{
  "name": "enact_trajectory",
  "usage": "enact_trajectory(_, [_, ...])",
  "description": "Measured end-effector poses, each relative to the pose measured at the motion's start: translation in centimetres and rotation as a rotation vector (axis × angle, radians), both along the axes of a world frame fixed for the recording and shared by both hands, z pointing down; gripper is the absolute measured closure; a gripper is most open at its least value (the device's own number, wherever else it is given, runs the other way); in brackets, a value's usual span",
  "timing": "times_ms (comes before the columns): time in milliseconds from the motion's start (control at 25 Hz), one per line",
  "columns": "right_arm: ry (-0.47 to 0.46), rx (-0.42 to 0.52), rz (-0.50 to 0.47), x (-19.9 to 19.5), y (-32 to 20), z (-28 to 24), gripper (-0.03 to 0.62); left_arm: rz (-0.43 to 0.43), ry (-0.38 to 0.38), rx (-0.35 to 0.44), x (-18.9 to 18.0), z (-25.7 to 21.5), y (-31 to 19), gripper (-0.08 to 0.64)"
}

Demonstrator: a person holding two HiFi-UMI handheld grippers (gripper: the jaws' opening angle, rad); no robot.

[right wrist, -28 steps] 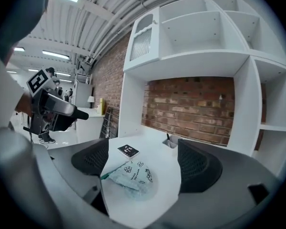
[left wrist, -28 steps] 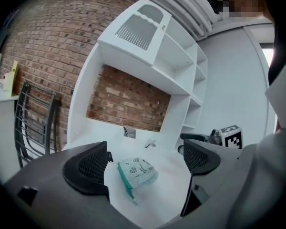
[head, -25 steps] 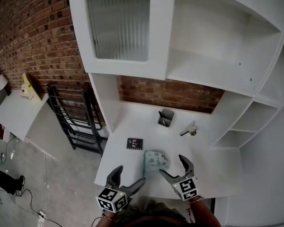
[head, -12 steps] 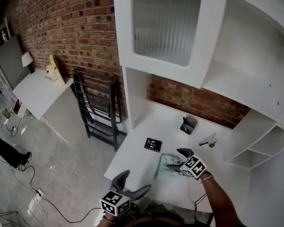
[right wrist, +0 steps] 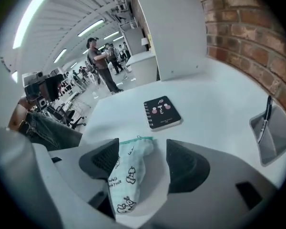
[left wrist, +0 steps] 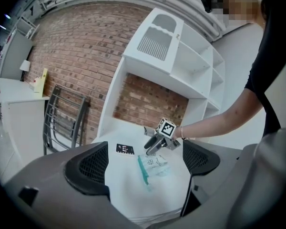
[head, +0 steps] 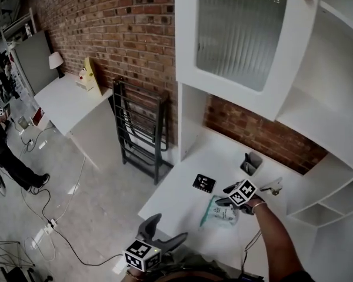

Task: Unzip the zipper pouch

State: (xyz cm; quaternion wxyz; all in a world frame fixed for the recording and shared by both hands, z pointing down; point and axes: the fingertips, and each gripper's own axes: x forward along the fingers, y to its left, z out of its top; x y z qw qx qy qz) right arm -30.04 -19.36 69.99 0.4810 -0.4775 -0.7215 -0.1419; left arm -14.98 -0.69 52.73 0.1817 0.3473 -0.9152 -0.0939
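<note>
The zipper pouch (head: 223, 212) lies flat mid-desk (head: 182, 192), just beside a black notebook (head: 204, 183), with its teal zip side toward the desk's left edge. The right gripper (right wrist: 142, 159) has just been closing with the pouch between its jaws, not yet clamped. The left gripper (left wrist: 144, 161) hangs spread and empty at the near edge. The step looks like pinning the pouch; next the left gripper must find the zip pull.

On the worktop (head: 177, 200), the pouch (head: 221, 214) lies before the notebook (head: 204, 183); the cup (head: 251, 164) stands behind both, to the right.
</note>
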Motion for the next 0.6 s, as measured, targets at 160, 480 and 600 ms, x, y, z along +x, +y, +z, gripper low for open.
enact_trajectory(160, [0.088, 0.066, -0.066, 0.1, 0.0, 1.7, 0.281, -0.039, 0.000, -0.001, 0.5, 0.0, 0.5, 0.071])
enact_trajectory(480, [0.203, 0.164, -0.123, 0.5, 0.3, 4.4, 0.285, -0.111, 0.002, 0.005, 0.5, -0.2, 1.8, 0.071])
enact_trajectory(600, [0.226, 0.169, -0.113, 0.2, 0.2, 4.6, 0.330, -0.140, 0.001, 0.005, 0.7, 0.0, 2.5, 0.071])
